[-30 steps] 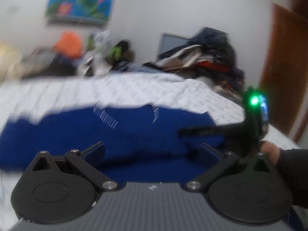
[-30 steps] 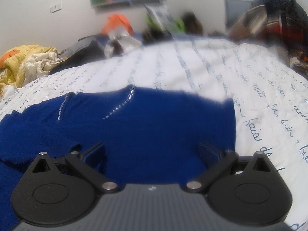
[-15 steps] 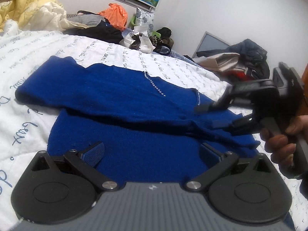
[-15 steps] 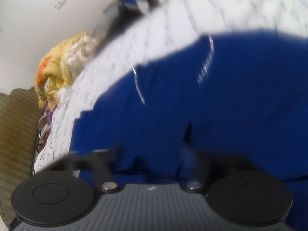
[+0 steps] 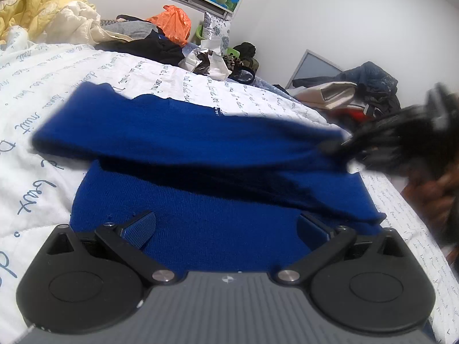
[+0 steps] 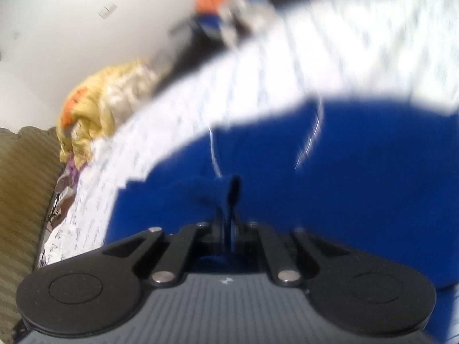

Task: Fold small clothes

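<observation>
A blue knit sweater (image 5: pixel 200 229) lies on the white printed bedsheet (image 5: pixel 43 86). One sleeve (image 5: pixel 178 140) is stretched across its body from left to right. My left gripper (image 5: pixel 226 226) is open and empty, low over the sweater's near hem. My right gripper (image 6: pixel 231 197) is shut on the blue sleeve end; in the left wrist view it shows blurred at the right (image 5: pixel 338 146), holding the sleeve tip lifted above the sweater. The right wrist view is motion-blurred and shows the sweater (image 6: pixel 344 186) below.
A yellow quilt (image 5: pixel 37 8) is heaped at the far left. Dark clothes, an orange bag (image 5: pixel 172 25) and other clutter line the bed's far edge. A clothes pile (image 5: pixel 358 91) sits at the right. A brown headboard (image 6: pixel 20 200) is at the left.
My right gripper has shut on the sleeve end and pulled it to the right across the sweater. My left gripper has stayed open, low near the hem.
</observation>
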{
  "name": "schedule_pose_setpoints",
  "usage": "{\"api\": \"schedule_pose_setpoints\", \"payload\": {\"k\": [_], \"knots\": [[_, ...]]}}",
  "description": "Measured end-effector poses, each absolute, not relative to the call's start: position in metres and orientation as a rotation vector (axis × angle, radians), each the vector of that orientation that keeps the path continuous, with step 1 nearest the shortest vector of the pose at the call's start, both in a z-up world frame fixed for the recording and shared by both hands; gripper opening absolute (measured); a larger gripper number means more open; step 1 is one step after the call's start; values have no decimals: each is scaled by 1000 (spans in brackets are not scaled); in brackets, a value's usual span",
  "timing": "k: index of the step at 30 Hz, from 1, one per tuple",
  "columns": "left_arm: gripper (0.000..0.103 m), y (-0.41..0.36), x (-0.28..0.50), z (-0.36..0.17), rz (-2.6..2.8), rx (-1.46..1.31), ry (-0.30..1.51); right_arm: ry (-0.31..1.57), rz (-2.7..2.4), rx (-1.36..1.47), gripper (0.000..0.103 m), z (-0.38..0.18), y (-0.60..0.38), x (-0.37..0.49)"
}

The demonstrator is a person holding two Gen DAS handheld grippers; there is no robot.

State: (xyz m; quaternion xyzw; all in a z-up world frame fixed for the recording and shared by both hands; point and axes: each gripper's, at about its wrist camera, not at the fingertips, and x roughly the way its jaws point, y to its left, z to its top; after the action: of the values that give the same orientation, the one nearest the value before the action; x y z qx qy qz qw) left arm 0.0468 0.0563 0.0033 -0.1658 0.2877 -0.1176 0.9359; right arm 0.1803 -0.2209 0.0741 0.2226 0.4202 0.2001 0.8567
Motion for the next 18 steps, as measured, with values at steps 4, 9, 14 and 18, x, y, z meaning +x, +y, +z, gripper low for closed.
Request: {"api": "schedule_pose_setpoints", "payload": {"k": [4,9,14,18], "knots": [[103,57,47,3,-241,-341,587,888,324,396,3,90,-277,180],[103,56,47,4,-239,-333,589,974,151,359,5,56,-337,176],[103,78,58,23,-185,-379,578,905,137,483,43,50,-352,164],[103,119,104,50,-41,-451,581,818,77,431,77,59,-367,172]]}}
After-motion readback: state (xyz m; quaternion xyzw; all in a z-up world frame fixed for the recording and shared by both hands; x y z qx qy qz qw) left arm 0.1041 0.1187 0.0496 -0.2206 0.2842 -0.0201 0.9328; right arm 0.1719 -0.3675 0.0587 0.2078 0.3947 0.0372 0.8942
